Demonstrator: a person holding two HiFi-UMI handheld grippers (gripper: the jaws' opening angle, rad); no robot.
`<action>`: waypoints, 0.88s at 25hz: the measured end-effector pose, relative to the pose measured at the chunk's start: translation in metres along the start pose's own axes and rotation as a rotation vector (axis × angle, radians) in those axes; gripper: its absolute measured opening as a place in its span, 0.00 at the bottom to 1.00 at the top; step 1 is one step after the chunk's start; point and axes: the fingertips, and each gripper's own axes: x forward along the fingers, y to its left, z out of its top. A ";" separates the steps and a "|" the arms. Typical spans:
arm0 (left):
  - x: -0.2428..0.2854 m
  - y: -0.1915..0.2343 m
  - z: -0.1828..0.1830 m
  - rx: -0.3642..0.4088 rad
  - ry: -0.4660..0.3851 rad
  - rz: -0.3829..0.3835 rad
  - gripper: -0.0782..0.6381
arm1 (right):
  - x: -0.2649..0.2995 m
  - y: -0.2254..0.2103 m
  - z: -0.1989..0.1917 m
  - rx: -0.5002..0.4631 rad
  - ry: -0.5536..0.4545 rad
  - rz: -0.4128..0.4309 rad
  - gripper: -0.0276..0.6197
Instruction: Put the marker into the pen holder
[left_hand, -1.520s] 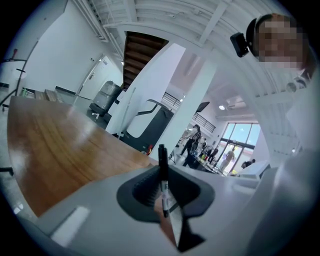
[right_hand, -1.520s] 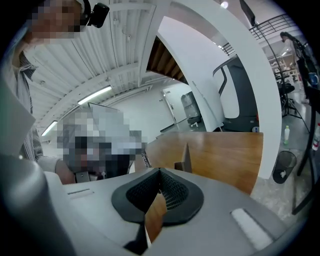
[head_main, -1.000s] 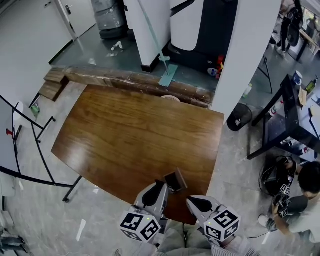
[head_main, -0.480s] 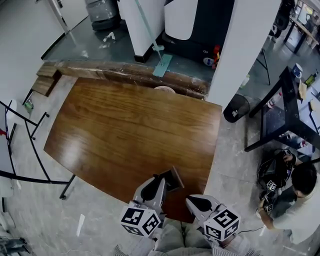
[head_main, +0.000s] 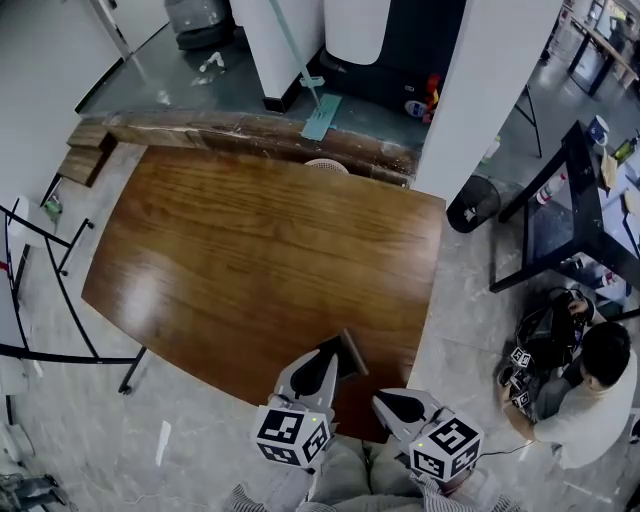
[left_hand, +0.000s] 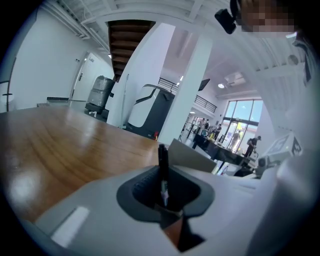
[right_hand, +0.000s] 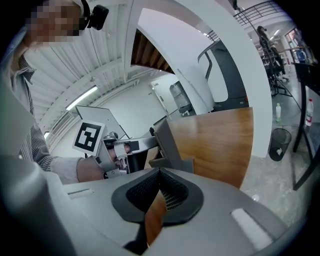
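Observation:
A black marker (left_hand: 163, 165) stands upright between the pads of my left gripper (left_hand: 162, 182), which is shut on it. In the head view the left gripper (head_main: 320, 365) hovers over the near edge of the brown wooden table (head_main: 250, 250), right beside the small grey pen holder (head_main: 350, 352). The pen holder's rim (left_hand: 192, 154) shows just behind the marker. My right gripper (head_main: 397, 403) sits to the right of it, near my body, jaws together with nothing between them. From the right gripper (right_hand: 160, 187) view, the pen holder (right_hand: 167, 142) and the left gripper (right_hand: 120, 150) lie just ahead.
A white column (head_main: 490, 90) rises beyond the table's far right corner. A black bin (head_main: 470, 215) and a dark side table (head_main: 580, 220) stand to the right. A person (head_main: 590, 390) crouches on the floor at the right. Black stand legs (head_main: 60, 300) are at the left.
The left gripper with the marker has shifted slightly to the right, closer to the pen holder. The right gripper has stayed where it was. The head view has drifted a little.

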 end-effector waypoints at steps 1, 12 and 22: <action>0.001 0.000 -0.002 0.010 0.008 0.004 0.18 | -0.001 0.000 -0.001 0.003 0.001 -0.001 0.04; 0.010 -0.001 -0.018 0.081 0.067 0.027 0.18 | -0.005 -0.001 -0.005 0.009 -0.003 0.001 0.04; 0.018 -0.006 -0.016 0.085 0.102 0.034 0.18 | -0.011 -0.002 -0.005 0.011 -0.007 0.003 0.04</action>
